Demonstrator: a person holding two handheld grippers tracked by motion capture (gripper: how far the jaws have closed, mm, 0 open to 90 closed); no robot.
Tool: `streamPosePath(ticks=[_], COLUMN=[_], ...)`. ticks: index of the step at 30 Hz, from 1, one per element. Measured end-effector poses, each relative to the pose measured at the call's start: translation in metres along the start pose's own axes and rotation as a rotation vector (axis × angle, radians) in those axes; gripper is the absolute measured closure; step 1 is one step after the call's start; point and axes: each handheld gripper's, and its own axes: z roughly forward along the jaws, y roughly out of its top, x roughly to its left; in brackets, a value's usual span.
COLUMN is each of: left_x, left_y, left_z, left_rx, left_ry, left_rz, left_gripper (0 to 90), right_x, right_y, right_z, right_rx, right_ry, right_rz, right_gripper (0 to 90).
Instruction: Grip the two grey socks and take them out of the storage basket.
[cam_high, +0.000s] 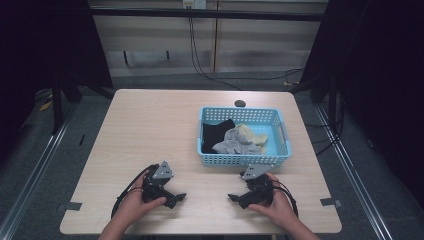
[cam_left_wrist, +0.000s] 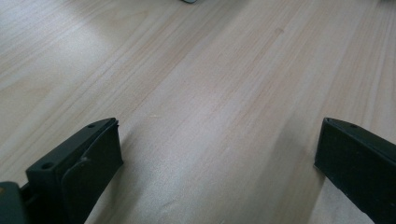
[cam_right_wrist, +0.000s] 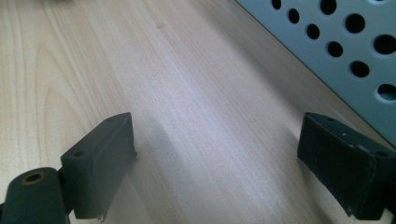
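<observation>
On pale wooden table (cam_high: 150, 125) | left gripper (cam_high: 172, 196), right gripper (cam_high: 236, 198): jaws apart, empty | soft grey cloth (cam_high: 232, 142) inside light-blue perforated plastic basket (cam_high: 245, 160): light, limp; pinch a raised fold.

High view: overhead, looking forward-down on the whole table (cam_high: 150, 120). Gripper views: low, close, skimming the tabletop; right one shares the basket (cam_right_wrist: 336, 42) wall.

One basket (cam_high: 243, 158), three cloths (cam_high: 235, 141) inside it, and two hand-held grippers (cam_high: 176, 196) on one table (cam_high: 150, 125).
</observation>
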Motion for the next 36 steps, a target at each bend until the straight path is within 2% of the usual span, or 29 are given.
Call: streamPosePath(ticks=[5, 7, 8, 10, 14, 15, 19, 20, 21, 22, 31, 32, 36], left_x=[0.000, 0.000, 0.000, 0.000, 0.000, 0.000, 0.000, 0.000, 0.000, 0.000, 0.000, 0.000, 0.000], left_y=[0.000, 0.000, 0.000, 0.000, 0.000, 0.000, 0.000, 0.000, 0.000, 0.000, 0.000, 0.000, 0.000], left_z=[0.000, 0.000, 0.000, 0.000, 0.000, 0.000, 0.000, 0.000, 0.000, 0.000, 0.000, 0.000, 0.000], left_rx=[0.000, 0.000, 0.000, 0.000, 0.000, 0.000, -0.003, 0.001, 0.001, 0.001, -0.002, 0.001, 0.001], left_ry=[0.000, 0.000, 0.000, 0.000, 0.000, 0.000, -0.002, 0.000, 0.000, 0.001, -0.002, 0.001, 0.000], left_rz=[0.000, 0.000, 0.000, 0.000, 0.000, 0.000, 0.000, 0.001, 0.001, 0.002, 0.000, 0.001, 0.001], left_gripper=[0.0, 0.0, 0.0, 0.0, 0.0, 0.0, 0.0, 0.0, 0.0, 0.0, 0.0, 0.0, 0.0], right_x=[0.001, 0.002, 0.002, 0.002, -0.002, -0.003, -0.002, -0.002, -0.002, -0.004, -0.013, -0.014, -0.016], right_y=[0.003, 0.007, 0.011, 0.013, 0.026, 0.030, 0.046, 0.052, 0.052, 0.058, 0.078, 0.083, 0.092], right_z=[0.000, -0.001, -0.002, -0.003, -0.008, -0.011, -0.018, -0.019, -0.019, -0.020, -0.028, -0.029, -0.033], right_rx=[0.028, 0.066, 0.108, 0.125, 0.261, 0.294, 0.404, 0.466, 0.466, 0.511, 0.591, 0.608, 0.623], right_ry=[-0.009, -0.014, -0.010, -0.009, 0.057, 0.075, 0.082, 0.086, 0.086, 0.080, 0.099, 0.099, 0.102], right_rz=[0.009, 0.017, 0.012, 0.017, 0.051, 0.047, 0.012, -0.005, -0.005, -0.033, -0.054, -0.076, -0.086], right_gripper=[10.7, 10.8, 12.7, 13.3, 13.9, 14.0, 15.0, 16.5, 16.5, 17.4, 19.1, 19.2, 19.6])
